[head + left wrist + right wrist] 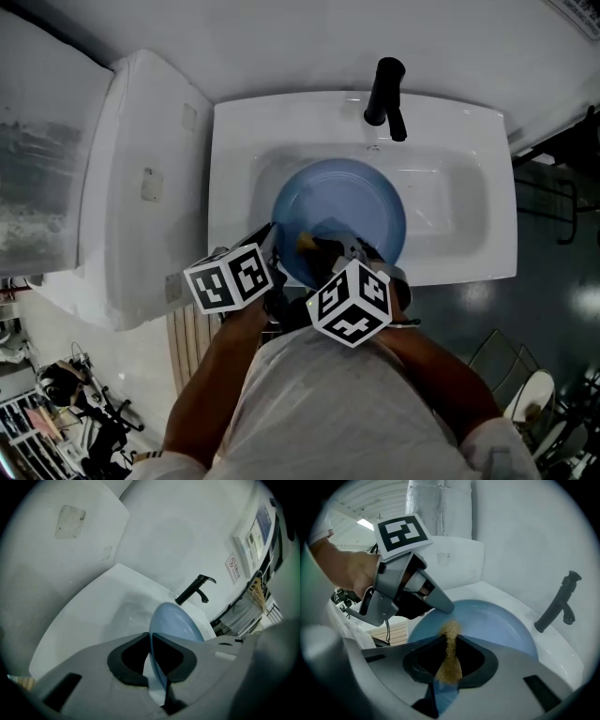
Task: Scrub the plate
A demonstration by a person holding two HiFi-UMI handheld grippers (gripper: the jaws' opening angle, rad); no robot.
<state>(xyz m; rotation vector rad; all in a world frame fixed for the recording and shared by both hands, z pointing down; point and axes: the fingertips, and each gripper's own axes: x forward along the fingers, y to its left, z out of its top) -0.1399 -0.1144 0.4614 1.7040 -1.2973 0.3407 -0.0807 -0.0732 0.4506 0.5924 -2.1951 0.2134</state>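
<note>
A light blue plate stands tilted in the white sink basin. My left gripper is shut on the plate's near left rim; in the left gripper view the plate runs edge-on between the jaws of the left gripper. My right gripper is shut on a tan scouring pad, which rests on the plate's near face. In the right gripper view the scouring pad sticks up between the jaws of the right gripper, against the plate, with the left gripper just above it.
A black faucet stands at the back of the sink. A white toilet tank and lid sit to the left of the sink. White wall runs behind. A dark floor with a wire rack lies to the right.
</note>
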